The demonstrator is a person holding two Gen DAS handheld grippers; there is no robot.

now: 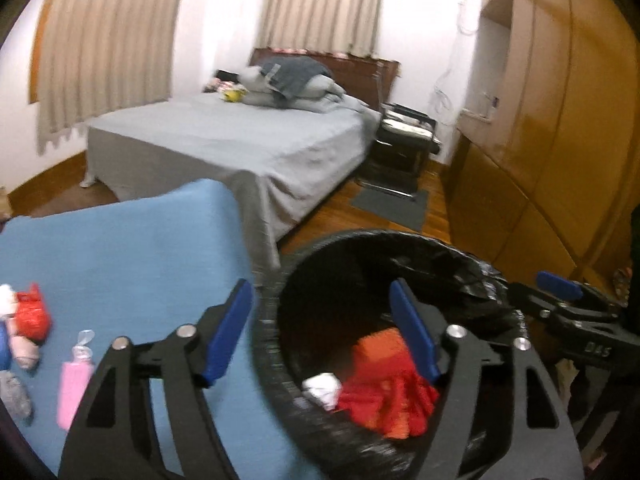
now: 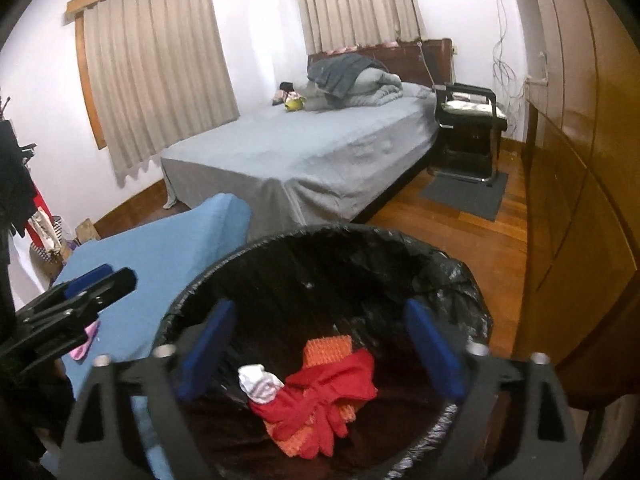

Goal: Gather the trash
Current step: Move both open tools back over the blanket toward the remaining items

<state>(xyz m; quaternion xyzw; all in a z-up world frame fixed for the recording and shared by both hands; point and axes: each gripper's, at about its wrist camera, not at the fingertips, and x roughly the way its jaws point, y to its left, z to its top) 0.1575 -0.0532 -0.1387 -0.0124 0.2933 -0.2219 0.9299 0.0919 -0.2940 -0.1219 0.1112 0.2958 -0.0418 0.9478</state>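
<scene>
Both grippers gape with nothing held: the right gripper (image 2: 320, 352) hangs over the lined bin (image 2: 460, 276), the left gripper (image 1: 320, 332) straddles its rim. Remaining litter, a pink wrapper (image 1: 74, 392) and red bag (image 1: 34, 318), lies leftward on the blue table (image 1: 140, 240), nearer the left.

Left gripper (image 1: 320, 332) and right gripper (image 2: 320, 348) are both held side by side, angled downward, each with its blue-padded jaws spread wide and nothing between them.
</scene>
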